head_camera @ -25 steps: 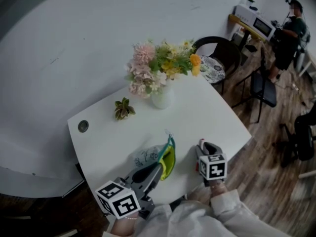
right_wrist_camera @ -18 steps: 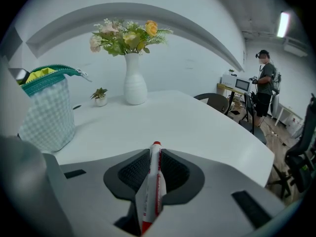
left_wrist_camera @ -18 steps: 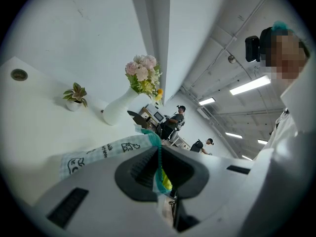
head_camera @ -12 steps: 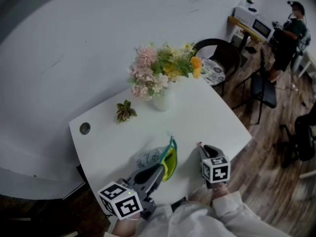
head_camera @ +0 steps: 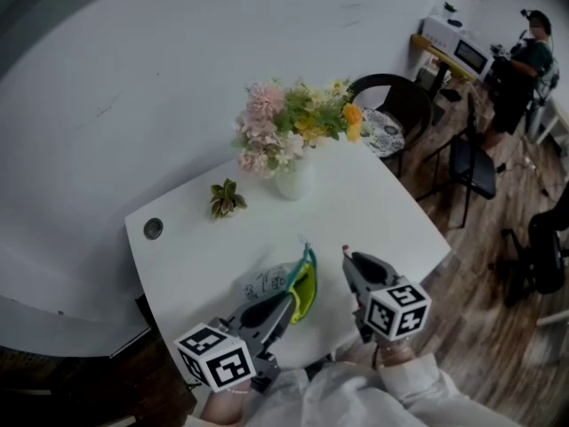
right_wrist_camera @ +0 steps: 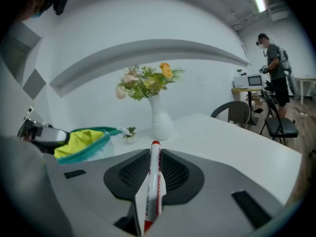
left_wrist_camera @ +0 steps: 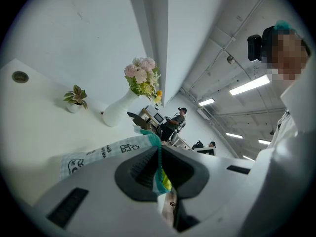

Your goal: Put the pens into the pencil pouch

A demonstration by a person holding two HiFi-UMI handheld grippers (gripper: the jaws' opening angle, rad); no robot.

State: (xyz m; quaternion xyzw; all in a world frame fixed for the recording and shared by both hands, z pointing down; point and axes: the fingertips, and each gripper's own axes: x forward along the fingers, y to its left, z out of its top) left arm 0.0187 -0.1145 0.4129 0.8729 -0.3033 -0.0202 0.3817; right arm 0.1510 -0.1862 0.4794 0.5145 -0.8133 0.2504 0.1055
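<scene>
**A:** While the left gripper (head_camera: pixel 283 305) pinches the rim of the pencil pouch (head_camera: pixel 303 285), its fingers (left_wrist_camera: pixel 134 168) almost pressed together on the fabric, what does the right gripper (head_camera: pixel 354 265) do?

**B:** Its fingers (right_wrist_camera: pixel 129 174) have just been closing, and they pinch a red-and-white pen (right_wrist_camera: pixel 152 184) between them. It hangs over the counter (head_camera: pixel 382 205), just beside the pouch.

**A:** Which step is in hand, then?

**B:** It seems to be bringing the pen to the pouch. The mouth stands open and shows its yellow lining.

**A:** And the next move?

**B:** Probably the red tip must be aimed into the opening and pushed inside. Only then should the right fingers spread.
</scene>
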